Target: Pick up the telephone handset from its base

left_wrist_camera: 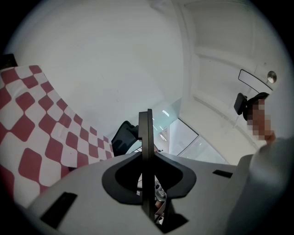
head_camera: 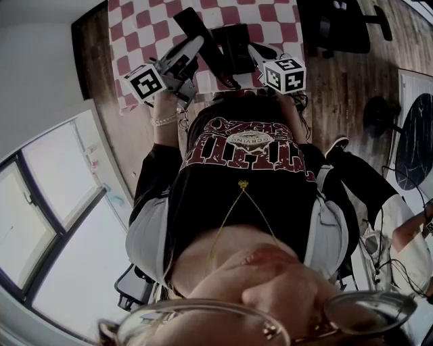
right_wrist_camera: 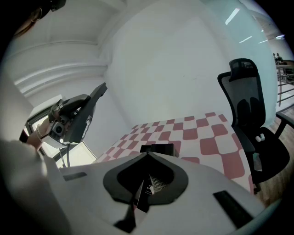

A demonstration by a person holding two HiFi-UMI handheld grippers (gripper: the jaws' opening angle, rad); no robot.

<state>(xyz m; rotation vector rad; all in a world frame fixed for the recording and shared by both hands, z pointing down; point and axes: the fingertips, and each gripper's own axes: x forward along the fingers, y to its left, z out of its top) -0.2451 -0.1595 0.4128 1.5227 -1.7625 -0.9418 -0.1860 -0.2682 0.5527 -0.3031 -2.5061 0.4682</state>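
**— Where is the phone, measured against your tongs?**

— The telephone (head_camera: pixel 238 46) sits on the table's checked cloth (head_camera: pixel 274 19), between my two tongs and just past their tips. The long dark bar along its left side looks like the handset (head_camera: pixel 203 32), lying on the base. My left tongs (head_camera: pixel 196 44) reach in beside that bar. I cannot tell whether they touch it. My right tongs (head_camera: pixel 254 51) come in near the base's right side.

**— And the tongs themselves?**

— Both are closed and empty. In the left gripper view the jaws stand pressed into one thin, upright dark blade. In the right gripper view they lie together, tilted, with the phone's black block just beyond.

**— What is everything made of?**

— The cloth is soft, with red and white squares, and it drapes over the table's near edge. The floor (head_camera: pixel 338 94) is brown wooden planks. The office chair (right_wrist_camera: pixel 250 124) is black, with a mesh back and a padded seat. The phone is dark, boxy plastic, and there is a fine grid on the part I see through the right tongs' opening. The tongs' bodies are smooth grey, and each carries a cube with black and white squares.

**— Is there room to move?**

— Bare cloth lies open to the phone's right and beyond it. The near edge of the cloth runs close under my hands. The chair stands off the table's right side.
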